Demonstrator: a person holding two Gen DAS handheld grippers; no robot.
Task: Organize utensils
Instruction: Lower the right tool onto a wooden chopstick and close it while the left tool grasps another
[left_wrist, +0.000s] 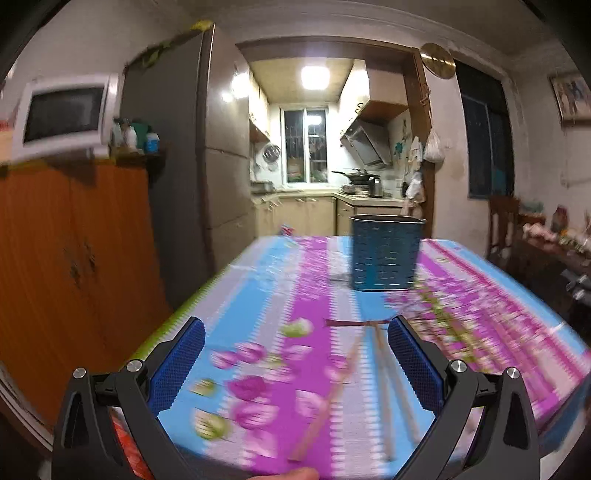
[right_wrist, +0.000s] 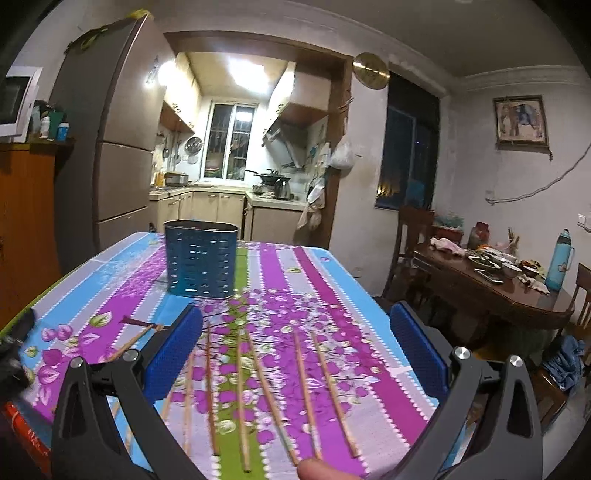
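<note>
Across the flowery striped tablecloth (right_wrist: 332, 295) wooden chopsticks (right_wrist: 306, 391) lie loose near the front edge, the blue perforated holder (right_wrist: 201, 258) stands upright farther back, and both the left gripper (left_wrist: 295, 354) and right gripper (right_wrist: 295, 343) hover spread wide, holding nothing.

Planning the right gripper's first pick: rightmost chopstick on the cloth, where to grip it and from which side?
Take the rightmost chopstick near mid-shaft, from straight above. It lies flat on the tablecloth, running away from the camera, so turn the right gripper to put one of the fingers on each long side. The gap to the neighbouring chopstick looks narrow, so come down carefully.
</note>
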